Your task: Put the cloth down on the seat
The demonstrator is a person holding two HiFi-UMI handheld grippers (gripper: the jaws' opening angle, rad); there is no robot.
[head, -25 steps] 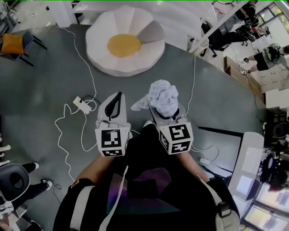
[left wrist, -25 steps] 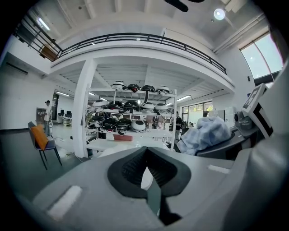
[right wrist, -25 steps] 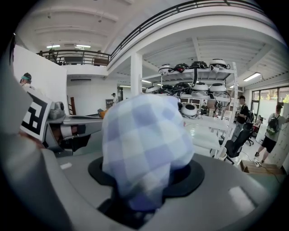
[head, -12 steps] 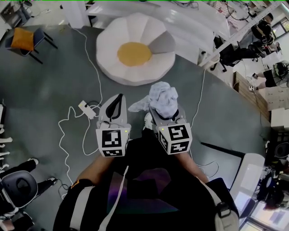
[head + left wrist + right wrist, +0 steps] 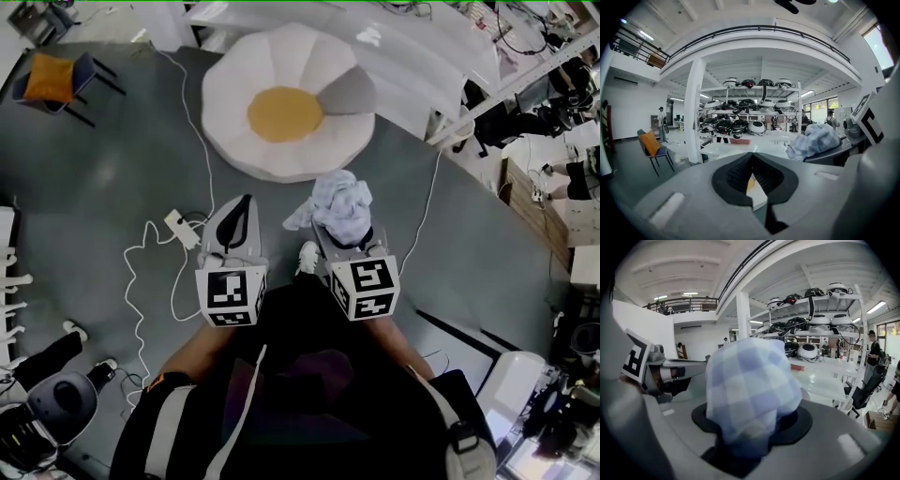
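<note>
The seat (image 5: 234,103) is a white flower-shaped floor cushion with a yellow centre, lying on the grey floor ahead of both grippers. My right gripper (image 5: 341,223) is shut on a bunched blue-and-white checked cloth (image 5: 339,201), held in the air short of the seat's near edge. In the right gripper view the cloth (image 5: 747,390) bulges up out of the black pads and hides the tips. My left gripper (image 5: 241,204) is level beside it, its jaws together with nothing in them. Through them, the left gripper view shows a sliver of the seat (image 5: 754,187) and the cloth (image 5: 813,140) at right.
A white power strip (image 5: 180,228) with trailing cable lies on the floor left of the left gripper. A chair with an orange cushion (image 5: 54,79) stands at far left. White tables (image 5: 422,47) run behind the seat. People sit at the right edge (image 5: 511,117).
Both grippers have moved forward toward the seat, which now lies closer to them in the head view. The cloth has stayed in the right gripper.
</note>
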